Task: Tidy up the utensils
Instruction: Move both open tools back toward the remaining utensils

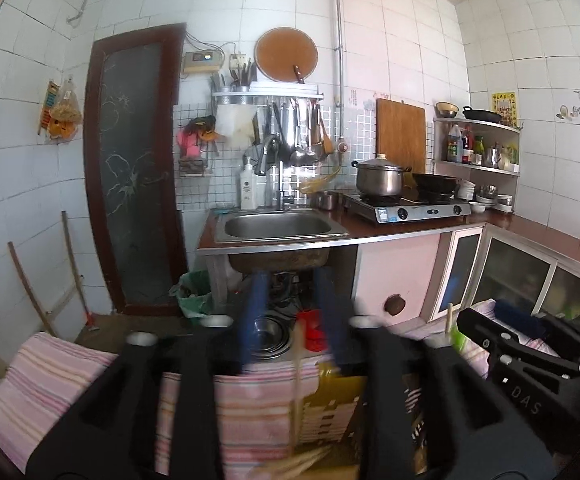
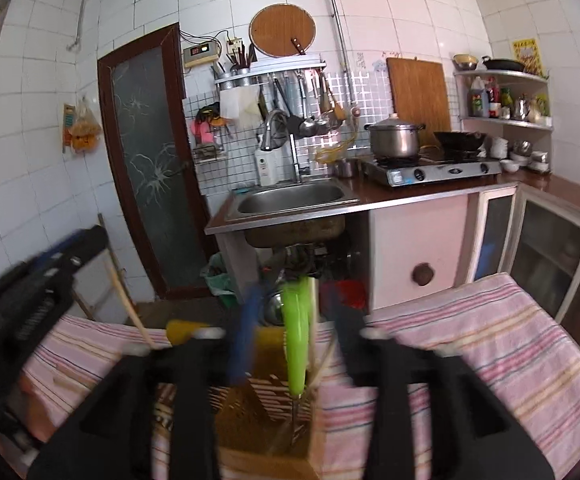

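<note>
From the left wrist, the left tongs (image 1: 290, 316) stand apart with nothing pressed between their blue fingers (image 1: 253, 316); a blurred wooden chopstick (image 1: 298, 376) rises just inside the right finger, whether touching it I cannot tell. Below them a yellow slatted utensil holder (image 1: 332, 408) sits on a pink striped towel (image 1: 61, 376) with more chopsticks lying at its near end. The right tongs' black body (image 1: 530, 360) crowds the towel's right side, another stick standing upright beside it. Past the towel's far edge are steel bowls (image 1: 269, 336) and a red container (image 1: 310, 328) under the sink (image 1: 281, 226). From the right wrist, the right tongs (image 2: 294, 320) are also released, jaws apart around a green-handled utensil (image 2: 294, 344) and a chopstick (image 2: 313, 320) standing in the holder (image 2: 257, 404); contact is too blurred to tell. The left tongs (image 2: 33, 280) fill the towel's left edge, a stick (image 2: 129, 308) slanting beside them. The towel's (image 2: 470, 344) right half lies open toward the glass-door cabinets (image 2: 550, 248).
</note>
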`<state>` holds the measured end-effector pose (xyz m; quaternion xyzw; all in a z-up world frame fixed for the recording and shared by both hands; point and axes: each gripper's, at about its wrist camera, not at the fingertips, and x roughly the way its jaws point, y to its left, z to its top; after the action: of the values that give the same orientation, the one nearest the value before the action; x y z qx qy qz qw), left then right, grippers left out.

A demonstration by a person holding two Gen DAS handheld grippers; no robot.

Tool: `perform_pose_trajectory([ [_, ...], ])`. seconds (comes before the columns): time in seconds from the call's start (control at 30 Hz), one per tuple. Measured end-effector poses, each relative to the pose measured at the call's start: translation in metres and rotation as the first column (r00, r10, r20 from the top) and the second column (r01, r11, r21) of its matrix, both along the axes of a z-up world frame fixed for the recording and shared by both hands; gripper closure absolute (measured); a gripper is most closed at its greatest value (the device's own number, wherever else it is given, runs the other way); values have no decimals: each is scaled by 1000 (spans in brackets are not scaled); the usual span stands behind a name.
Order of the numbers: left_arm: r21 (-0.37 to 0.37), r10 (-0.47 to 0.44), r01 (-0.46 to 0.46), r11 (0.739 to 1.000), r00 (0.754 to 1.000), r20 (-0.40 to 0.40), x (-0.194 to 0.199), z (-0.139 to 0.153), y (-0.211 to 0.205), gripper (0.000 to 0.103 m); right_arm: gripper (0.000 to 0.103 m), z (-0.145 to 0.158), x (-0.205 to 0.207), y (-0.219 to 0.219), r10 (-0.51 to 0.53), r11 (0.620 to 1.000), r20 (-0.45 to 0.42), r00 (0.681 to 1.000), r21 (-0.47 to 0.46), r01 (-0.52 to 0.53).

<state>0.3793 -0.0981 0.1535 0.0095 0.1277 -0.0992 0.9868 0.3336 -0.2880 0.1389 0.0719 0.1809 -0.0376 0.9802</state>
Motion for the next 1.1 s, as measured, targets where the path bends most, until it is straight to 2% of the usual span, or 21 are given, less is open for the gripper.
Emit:
perform_pose_trajectory([
  [0.07, 0, 20, -20, 1000, 1000, 20, -17, 7, 11, 46, 44, 5, -19, -1, -10, 1000, 1, 1000, -26, 10],
  [0.2, 9, 31, -31, 999, 999, -27, -51, 14, 35, 28, 44, 10, -62, -6, -12, 1000, -21, 1000, -23, 12],
  [0.27, 19, 42, -41, 999, 998, -45, -76, 11, 47, 14, 41, 9, -82, -6, -7, 1000, -35, 999, -29, 6],
  [0.37, 40, 61, -59, 997, 996, -60, -112, -1, 61, 6, 36, -2, -122, 3, 7, 998, -71, 997, -55, -11],
  [0.47, 57, 63, -57, 997, 992, -111, -140, -19, 69, 5, 35, -15, -148, 11, 18, 998, -109, 994, -63, -25],
  [0.63, 73, 76, -61, 995, 974, -215, -171, -65, 85, 5, 35, -56, -185, 23, 14, 998, -190, 982, -59, -25],
  [0.87, 99, 105, -71, 993, 909, -403, -178, -143, 101, 5, 35, -115, -205, 41, 40, 999, -299, 953, -22, -48],
  [1.03, 149, 124, -58, 987, 867, -483, -174, -183, 100, 5, 34, -143, -202, 59, 72, 997, -359, 930, 10, -73],
  [1.1, 176, 143, -63, 982, 859, -492, -173, -192, 101, 5, 34, -149, -199, 65, 89, 996, -381, 920, 10, -92],
])
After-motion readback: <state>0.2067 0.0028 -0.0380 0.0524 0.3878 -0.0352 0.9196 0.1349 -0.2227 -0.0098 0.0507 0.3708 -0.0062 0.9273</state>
